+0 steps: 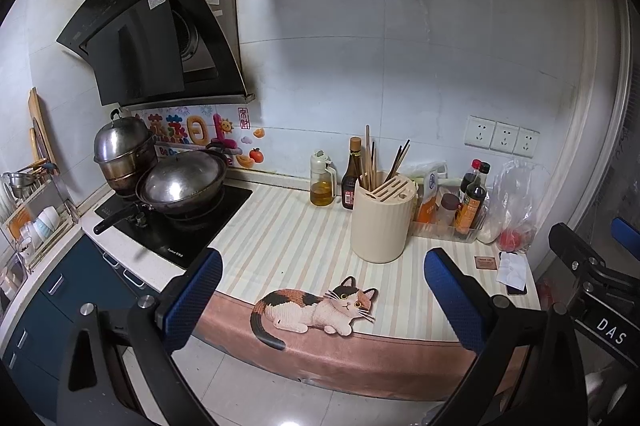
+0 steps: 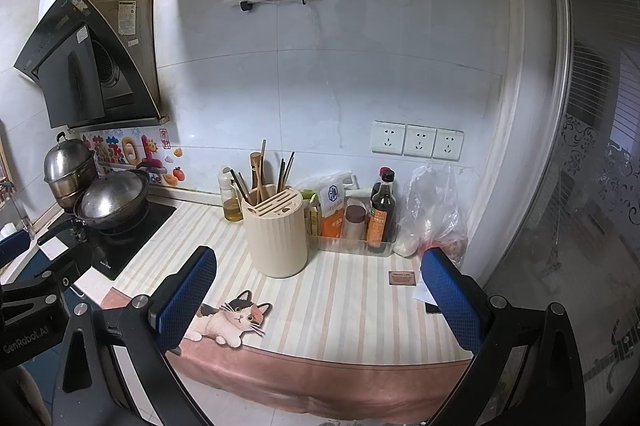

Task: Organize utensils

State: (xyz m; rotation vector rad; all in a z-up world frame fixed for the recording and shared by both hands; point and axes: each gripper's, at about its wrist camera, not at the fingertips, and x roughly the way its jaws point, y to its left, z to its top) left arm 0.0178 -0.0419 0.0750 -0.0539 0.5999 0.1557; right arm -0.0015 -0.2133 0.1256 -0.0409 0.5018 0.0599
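Note:
A cream ribbed utensil holder (image 1: 380, 222) stands on the striped counter mat (image 1: 296, 246); it also shows in the right wrist view (image 2: 276, 234). Several chopsticks (image 1: 374, 164) stick up from it, also seen in the right wrist view (image 2: 262, 174). My left gripper (image 1: 320, 268) is open and empty, held before the counter's front edge. My right gripper (image 2: 318, 268) is open and empty, also short of the counter. Each gripper's body shows at the edge of the other's view.
A wok (image 1: 182, 184) and steel pot (image 1: 122, 150) sit on the stove at left. An oil bottle (image 1: 322, 184), sauce bottles (image 1: 474, 200), a clear tray (image 2: 354, 242) and a plastic bag (image 1: 516, 206) line the back wall. A dish rack (image 1: 30, 214) stands far left.

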